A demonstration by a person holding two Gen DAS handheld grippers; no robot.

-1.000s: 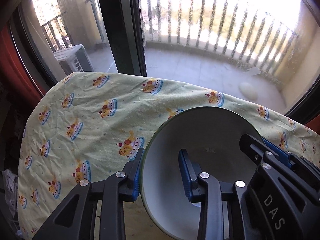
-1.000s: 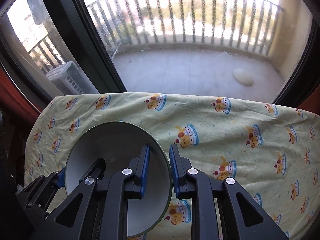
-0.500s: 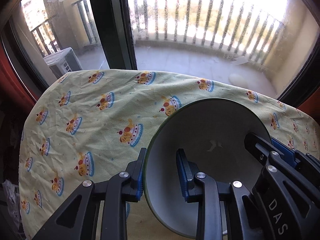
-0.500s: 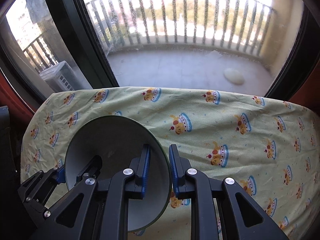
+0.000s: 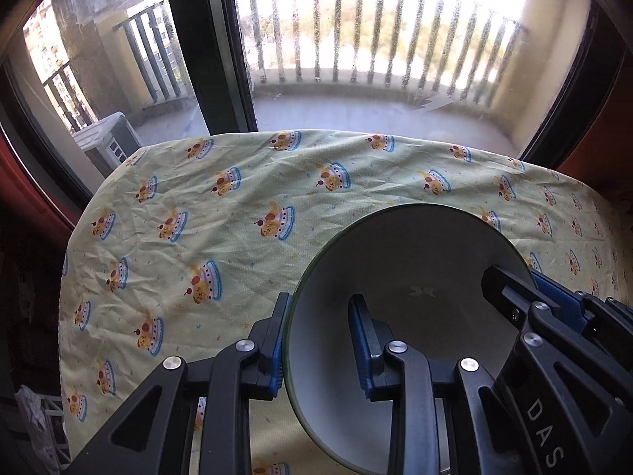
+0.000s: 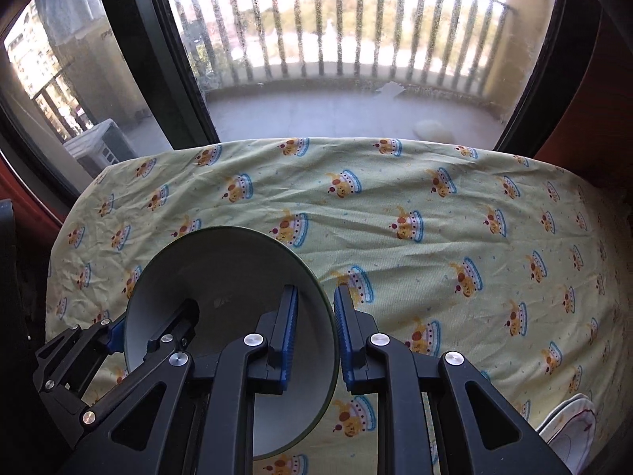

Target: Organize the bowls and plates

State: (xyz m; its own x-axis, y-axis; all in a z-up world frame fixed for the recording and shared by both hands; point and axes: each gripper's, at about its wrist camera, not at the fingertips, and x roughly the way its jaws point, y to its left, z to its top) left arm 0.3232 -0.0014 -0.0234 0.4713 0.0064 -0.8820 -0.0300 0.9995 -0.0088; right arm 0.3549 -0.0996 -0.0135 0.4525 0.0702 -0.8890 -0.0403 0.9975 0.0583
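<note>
A white bowl with a green rim is held tilted above the table, its opening facing the cameras. My left gripper straddles its left rim, one finger outside and one inside, shut on it. My right gripper is shut on the bowl's right rim. Each gripper also shows in the other's view, the right one in the left wrist view and the left one in the right wrist view. A white plate lies at the table's near right corner, partly cut off.
The table wears a wrinkled yellow cloth with cake prints. Its far edge stands against a large window with a dark frame post. Dark space drops off at the table's left side.
Both grippers and the bowl have risen and pulled back; more of the table shows beyond the bowl. The grips are unchanged.
</note>
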